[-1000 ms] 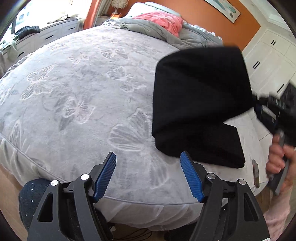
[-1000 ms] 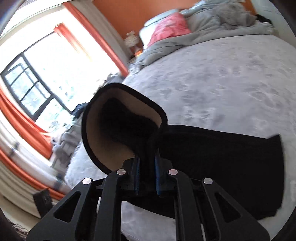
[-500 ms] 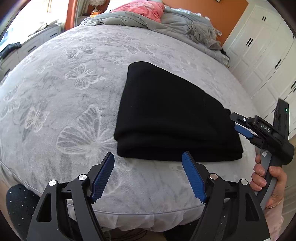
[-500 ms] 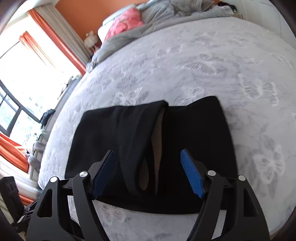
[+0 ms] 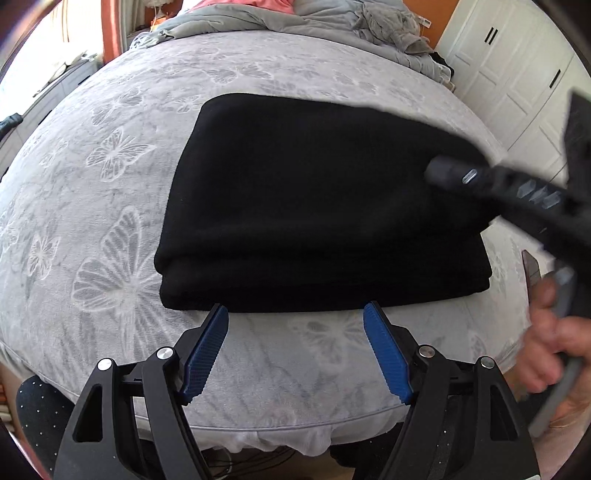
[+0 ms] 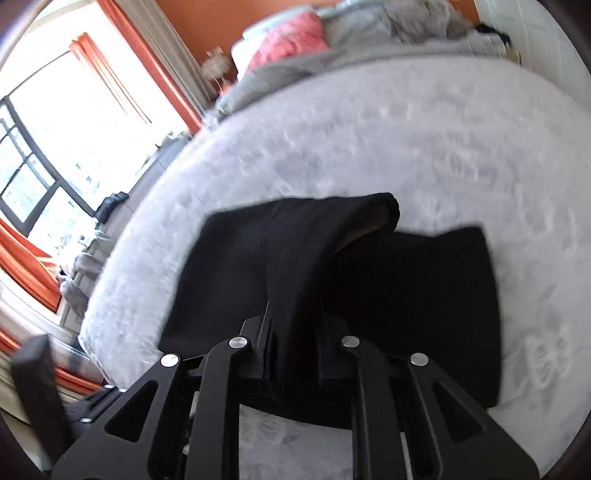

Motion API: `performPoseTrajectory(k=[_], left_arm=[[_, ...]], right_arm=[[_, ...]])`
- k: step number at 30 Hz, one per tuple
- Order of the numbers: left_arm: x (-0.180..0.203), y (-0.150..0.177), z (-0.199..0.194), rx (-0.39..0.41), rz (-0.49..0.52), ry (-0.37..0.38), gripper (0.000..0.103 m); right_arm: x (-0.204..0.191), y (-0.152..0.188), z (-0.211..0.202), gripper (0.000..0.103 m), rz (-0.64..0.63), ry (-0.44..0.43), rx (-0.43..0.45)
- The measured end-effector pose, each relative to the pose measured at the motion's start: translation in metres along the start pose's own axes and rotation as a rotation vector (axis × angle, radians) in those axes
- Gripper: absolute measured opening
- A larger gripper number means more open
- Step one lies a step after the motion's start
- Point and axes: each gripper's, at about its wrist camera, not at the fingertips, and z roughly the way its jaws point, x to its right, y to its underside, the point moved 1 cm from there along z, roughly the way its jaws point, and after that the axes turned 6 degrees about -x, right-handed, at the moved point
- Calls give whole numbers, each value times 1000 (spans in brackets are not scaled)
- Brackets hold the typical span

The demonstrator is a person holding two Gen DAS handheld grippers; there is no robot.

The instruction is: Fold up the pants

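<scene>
Since a moment ago my right claw [image 6: 293, 354] has released and is closing again on the top layer of the black fleece pants [image 5: 314, 206], mid-frame on the grey butterfly-print bed [image 5: 110, 206]. My left claw [image 5: 295, 343] hangs wide open, empty. Final fold-over, I judge; next, carry that layer across.

Orange wall [image 6: 207, 22], bright window [image 6: 48, 122] (orange-curtained)

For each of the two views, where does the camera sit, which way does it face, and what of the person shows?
Left wrist: behind the open left hand-held gripper, looking down at the bed's near edge; a hand shows at right.
Right wrist: behind the right hand-held gripper, closing on a raised fold; no body visible.
Shared: black pants on the butterfly bedspread.
</scene>
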Motion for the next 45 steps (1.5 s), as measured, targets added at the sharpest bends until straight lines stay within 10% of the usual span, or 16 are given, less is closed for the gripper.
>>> performPoseTrajectory(k=[4, 8, 13, 19, 26, 27, 29, 32, 37, 40, 45], left_arm=[[9, 1, 4, -10, 25, -6, 73], [17, 3, 13, -34, 39, 6, 73], [3, -6, 11, -45, -15, 125, 73], [-61, -51, 16, 2, -230, 331, 81], [-114, -79, 83, -62, -418, 407, 79], [-111, -82, 79, -28, -405, 395, 72], [-102, -91, 67, -35, -360, 402, 25], [-115, -93, 24, 28, -368, 507, 17], [-148, -55, -48, 138, -288, 305, 3], [-159, -34, -36, 78, -293, 154, 5], [-132, -31, -44, 83, -208, 211, 22]], right_arm=[[8, 7, -34, 17, -54, 163, 72], [74, 36, 18, 27, 38, 325, -110], [89, 45, -29, 53, 147, 256, 28], [115, 36, -9, 76, 211, 200, -36], [131, 50, 34, 67, 349, 16, -113], [127, 49, 33, 50, 353, 8, -105], [114, 43, 22, 36, 345, 13, -84], [69, 31, -13, 34, 244, -22, -14], [23, 56, -13, 46, 134, 26, -38], [36, 89, 19, 60, 119, 283, -124], [27, 67, -27, 60, 163, 285, 33]])
